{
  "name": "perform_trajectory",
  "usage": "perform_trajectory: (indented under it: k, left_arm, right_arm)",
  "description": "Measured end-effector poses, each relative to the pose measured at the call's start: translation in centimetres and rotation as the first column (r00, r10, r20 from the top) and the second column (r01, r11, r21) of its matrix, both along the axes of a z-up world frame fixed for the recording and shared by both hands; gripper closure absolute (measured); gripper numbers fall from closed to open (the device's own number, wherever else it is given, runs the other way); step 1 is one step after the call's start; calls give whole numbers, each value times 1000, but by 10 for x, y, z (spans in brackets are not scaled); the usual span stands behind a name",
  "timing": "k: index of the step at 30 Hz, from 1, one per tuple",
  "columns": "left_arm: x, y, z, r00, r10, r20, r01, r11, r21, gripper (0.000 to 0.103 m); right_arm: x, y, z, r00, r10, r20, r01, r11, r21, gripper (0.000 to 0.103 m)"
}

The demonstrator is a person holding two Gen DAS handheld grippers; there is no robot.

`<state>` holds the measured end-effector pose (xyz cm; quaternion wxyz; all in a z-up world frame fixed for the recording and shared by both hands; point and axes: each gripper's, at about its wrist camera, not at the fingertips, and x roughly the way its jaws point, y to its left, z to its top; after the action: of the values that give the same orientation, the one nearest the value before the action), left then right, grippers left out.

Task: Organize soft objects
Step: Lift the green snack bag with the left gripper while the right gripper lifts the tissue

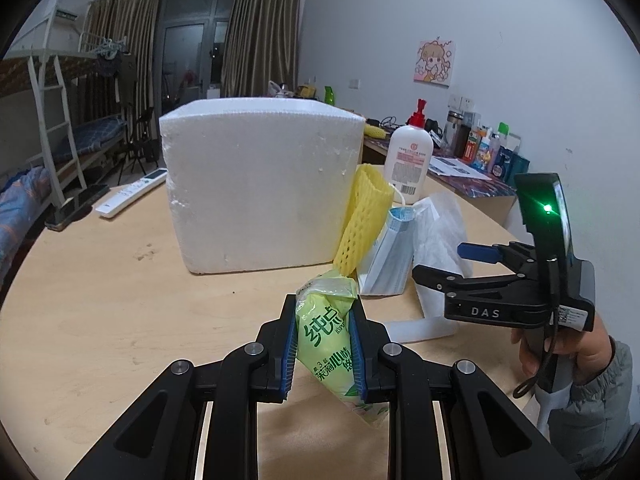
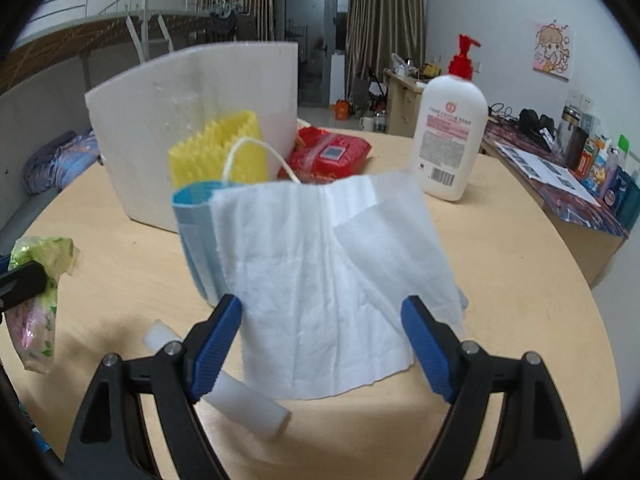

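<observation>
My left gripper (image 1: 325, 322) is shut on a green tissue pack (image 1: 329, 338) and holds it above the table; the pack also shows at the left of the right wrist view (image 2: 40, 280). My right gripper (image 2: 322, 322) is open with its jaws on either side of a white tissue sheet (image 2: 332, 276), which leans on a blue face mask (image 2: 196, 232). A yellow foam net sleeve (image 2: 220, 148) stands behind them against the white foam box (image 1: 260, 184). A red wet-wipe pack (image 2: 328, 154) lies behind the box.
A white lotion bottle with a red pump (image 2: 450, 128) stands at the back right. A white foam piece (image 2: 248, 404) lies under my right gripper. A remote control (image 1: 132, 192) and a phone (image 1: 76, 206) lie at the table's left edge. A cluttered desk (image 2: 560, 176) is at the right.
</observation>
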<state>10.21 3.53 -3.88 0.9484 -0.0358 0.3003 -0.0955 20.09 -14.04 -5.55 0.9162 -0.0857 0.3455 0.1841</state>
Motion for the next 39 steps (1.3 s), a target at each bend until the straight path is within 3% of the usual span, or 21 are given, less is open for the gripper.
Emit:
perform_trajectory:
  k: [4, 5, 6, 8, 11, 13, 16, 20, 25, 39]
  left_arm:
    - [6, 1, -4, 1000, -1, -12, 1, 1000, -5, 79]
    - [7, 1, -4, 1000, 0, -13, 0, 1000, -5, 79]
    - [8, 2, -4, 1000, 1, -13, -1, 1000, -6, 79]
    - [9, 1, -3, 1000, 2, -13, -2, 1000, -5, 79]
    - [9, 1, -4, 1000, 2, -12, -2, 1000, -4, 79]
    - [10, 0, -4, 1000, 1, -11, -1, 1000, -3, 79]
    - [9, 2, -4, 1000, 5, -7, -5, 1000, -2, 79]
    - [5, 3, 0, 1000, 13, 9, -13, 1000, -6, 79]
    - [-4, 5, 11, 999, 26, 48, -25, 1000, -10, 79]
    - [-30, 5, 32, 992, 67, 111, -69, 998, 12, 79]
  right_arm:
    - [6, -1, -6, 1000, -9, -25, 9, 1000, -9, 18]
    - [8, -2, -7, 999, -10, -32, 10, 1000, 1, 23]
    - [8, -5, -7, 999, -13, -38, 14, 1000, 14, 30]
    - [9, -10, -4, 999, -36, -38, 37, 999, 35, 63]
    - [9, -14, -3, 997, -55, -45, 57, 997, 43, 88]
    - [8, -14, -5, 997, -52, -59, 55, 997, 53, 93]
    - [-2, -16, 0, 998, -66, -23, 67, 996, 65, 94]
    - [-22, -27, 22, 997, -62, 43, 54, 983, 173, 94]
    - [-42, -40, 51, 991, -84, 106, 57, 970, 237, 94]
    - [-66, -28, 64, 987, -21, 159, -24, 962, 273, 94]
